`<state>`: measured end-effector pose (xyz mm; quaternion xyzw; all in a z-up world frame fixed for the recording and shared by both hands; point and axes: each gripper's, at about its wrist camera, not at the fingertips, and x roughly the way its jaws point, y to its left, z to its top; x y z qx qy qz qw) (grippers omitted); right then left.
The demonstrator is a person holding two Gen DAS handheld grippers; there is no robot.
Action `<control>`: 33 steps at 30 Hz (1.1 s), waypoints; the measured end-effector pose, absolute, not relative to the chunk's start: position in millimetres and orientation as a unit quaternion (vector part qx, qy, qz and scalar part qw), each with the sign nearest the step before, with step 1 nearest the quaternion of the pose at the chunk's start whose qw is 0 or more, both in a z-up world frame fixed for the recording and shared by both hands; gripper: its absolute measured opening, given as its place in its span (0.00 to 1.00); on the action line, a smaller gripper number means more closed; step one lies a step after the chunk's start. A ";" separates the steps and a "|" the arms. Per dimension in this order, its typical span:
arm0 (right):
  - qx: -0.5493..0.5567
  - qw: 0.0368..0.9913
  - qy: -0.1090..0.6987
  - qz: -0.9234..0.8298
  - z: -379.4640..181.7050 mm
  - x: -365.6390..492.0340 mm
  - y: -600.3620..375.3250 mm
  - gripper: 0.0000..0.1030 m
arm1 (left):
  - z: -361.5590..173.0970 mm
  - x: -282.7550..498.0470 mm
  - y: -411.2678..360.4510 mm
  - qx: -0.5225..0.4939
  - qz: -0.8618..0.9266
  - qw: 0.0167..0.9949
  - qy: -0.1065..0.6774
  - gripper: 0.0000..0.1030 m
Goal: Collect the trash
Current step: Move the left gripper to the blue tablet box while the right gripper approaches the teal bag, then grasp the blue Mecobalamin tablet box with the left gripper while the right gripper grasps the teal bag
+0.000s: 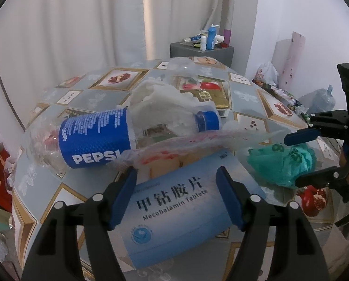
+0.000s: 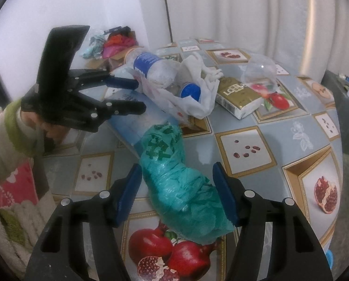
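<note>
A blue tablet box (image 1: 174, 208) lies flat on the table under my left gripper (image 1: 176, 172), whose jaws stand open over it without pressing it. A crushed Pepsi bottle (image 1: 95, 138) lies just beyond, on a white plastic bag (image 1: 165, 98). From the right wrist view, the left gripper (image 2: 140, 96) hovers over the box (image 2: 137, 121) beside the bottle (image 2: 151, 65). A crumpled green bag (image 2: 181, 187) rests on the table between the open jaws of my right gripper (image 2: 176, 166), not visibly squeezed. The right gripper (image 1: 291, 161) also straddles the green bag (image 1: 282, 161) in the left wrist view.
The round table (image 2: 244, 140) has a pomegranate-print cloth. A gold and white carton (image 2: 240, 96) and a clear plastic cup (image 2: 259, 70) lie behind the pile. A grey cabinet (image 1: 201, 49) with bottles stands beyond. A sleeve (image 2: 10, 126) holds the left gripper.
</note>
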<state>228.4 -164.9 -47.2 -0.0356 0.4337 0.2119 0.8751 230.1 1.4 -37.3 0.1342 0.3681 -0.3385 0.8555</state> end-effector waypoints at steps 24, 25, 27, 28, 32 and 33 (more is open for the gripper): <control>-0.037 0.872 0.439 0.213 -48.1 228.0 -163.7 0.54 | -38.1 207.3 3.9 0.126 -0.364 0.833 0.397 0.68; -0.036 0.872 0.439 0.213 -48.1 227.9 -163.8 0.54 | -38.1 206.7 4.2 0.126 -0.364 0.832 0.398 0.68; -0.037 0.872 0.439 0.214 -47.9 227.9 -163.7 0.54 | -37.9 206.6 4.9 0.124 -0.365 0.831 0.400 0.68; -0.037 0.872 0.439 0.213 -48.1 227.9 -163.8 0.54 | -37.8 206.9 4.9 0.123 -0.365 0.831 0.402 0.68; -0.037 0.872 0.439 0.213 -48.0 227.4 -163.8 0.54 | -37.6 205.6 5.4 0.122 -0.367 0.828 0.406 0.68; -0.037 0.872 0.440 0.212 -48.0 227.7 -164.0 0.53 | -37.5 204.4 5.7 0.123 -0.367 0.827 0.407 0.68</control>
